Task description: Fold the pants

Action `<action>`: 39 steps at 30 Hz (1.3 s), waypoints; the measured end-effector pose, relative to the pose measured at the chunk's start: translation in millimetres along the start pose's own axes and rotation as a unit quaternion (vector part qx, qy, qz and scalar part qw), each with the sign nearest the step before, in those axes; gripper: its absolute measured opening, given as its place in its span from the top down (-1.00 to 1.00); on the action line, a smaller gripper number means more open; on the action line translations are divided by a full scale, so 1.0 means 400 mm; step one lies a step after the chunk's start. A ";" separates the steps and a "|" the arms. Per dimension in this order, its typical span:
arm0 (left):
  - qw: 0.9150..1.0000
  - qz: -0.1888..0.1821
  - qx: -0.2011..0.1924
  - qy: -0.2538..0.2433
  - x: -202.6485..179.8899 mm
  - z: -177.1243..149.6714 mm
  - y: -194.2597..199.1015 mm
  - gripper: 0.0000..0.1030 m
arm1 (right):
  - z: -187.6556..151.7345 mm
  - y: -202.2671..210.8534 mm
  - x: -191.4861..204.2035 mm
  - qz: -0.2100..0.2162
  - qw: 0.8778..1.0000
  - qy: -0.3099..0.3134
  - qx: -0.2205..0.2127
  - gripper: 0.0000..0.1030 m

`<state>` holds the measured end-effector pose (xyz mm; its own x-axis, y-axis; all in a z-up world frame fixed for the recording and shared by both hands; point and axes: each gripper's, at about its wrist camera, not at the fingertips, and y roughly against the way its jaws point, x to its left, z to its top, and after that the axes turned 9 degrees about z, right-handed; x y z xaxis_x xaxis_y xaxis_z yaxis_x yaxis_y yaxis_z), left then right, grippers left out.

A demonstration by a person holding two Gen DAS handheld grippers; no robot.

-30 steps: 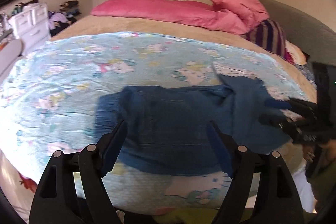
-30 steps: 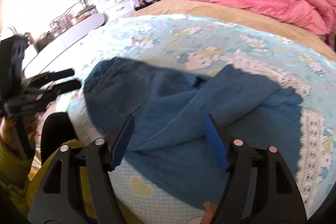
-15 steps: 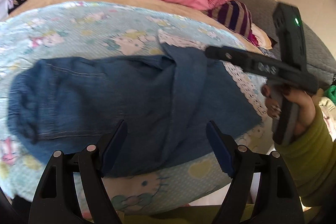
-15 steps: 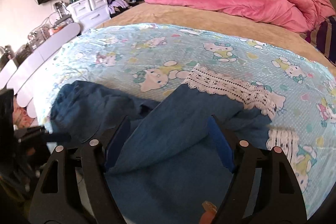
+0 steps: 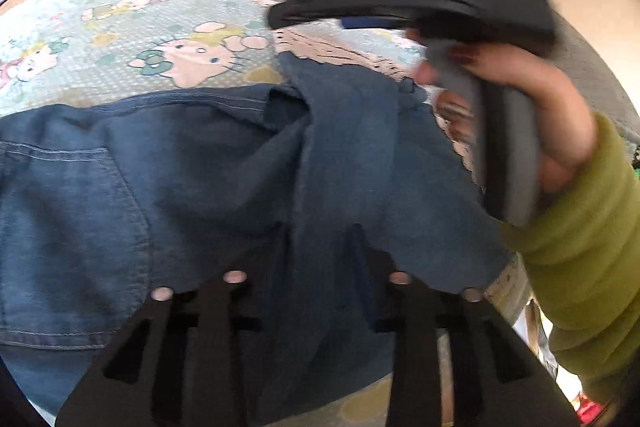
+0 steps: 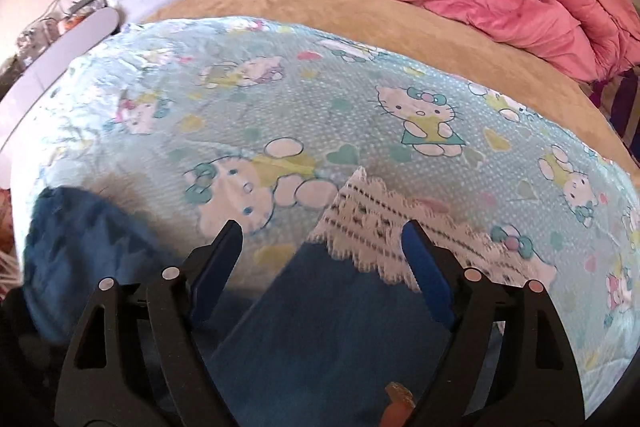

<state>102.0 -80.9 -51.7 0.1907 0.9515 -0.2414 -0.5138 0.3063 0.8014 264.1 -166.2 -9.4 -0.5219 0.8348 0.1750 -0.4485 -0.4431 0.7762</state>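
Denim pants [image 5: 224, 195], one pair, lay rumpled on the cartoon sheet [image 6: 360, 115] at the bed's near edge, one leg running toward one o'clock. Two grippers worked: the left gripper [image 5: 320, 251] looked narrowed over a fabric ridge, though blur hid whether it pinched; the right gripper [image 6: 320, 259] hung spread and empty. Closing on one layer alone could drag the leg crooked.

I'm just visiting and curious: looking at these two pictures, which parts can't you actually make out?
- Left tool, left view: dark and blurred against the pants; grip unclear.
- Right tool, left view: motion-blurred, tips indistinct.
- Pants, both views: cut off by frame edges; full shape unknown.
- Lace trim, right view: blurred.
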 end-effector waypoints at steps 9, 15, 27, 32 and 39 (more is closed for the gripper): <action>0.997 -0.006 -0.023 -0.077 -0.067 -0.042 0.011 0.63 | 0.034 -0.140 -0.055 -0.072 0.996 -0.025 0.048 0.15; 0.997 -0.027 -0.031 -0.060 -0.030 -0.045 0.022 0.58 | 0.025 -0.046 -0.104 -0.035 0.998 -0.053 0.004 0.88; 0.998 -0.001 -0.051 -0.030 0.015 -0.047 0.039 0.19 | -0.147 0.361 -0.251 0.027 0.979 -0.158 -0.124 0.88; 0.992 0.050 -0.085 -0.078 -0.001 -0.042 0.081 0.92 | -0.265 0.443 -0.272 0.019 0.977 -0.172 -0.128 0.88; 0.988 0.064 -0.081 -0.117 -0.030 -0.070 0.116 0.94 | -0.448 0.476 -0.245 0.009 0.977 -0.189 -0.095 0.88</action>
<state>52.4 -77.2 -26.9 0.2936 0.9559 0.0033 -0.6698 0.2033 0.7142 99.9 -391.0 12.9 -0.2407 0.8717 0.4269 -0.5878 -0.4809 0.6505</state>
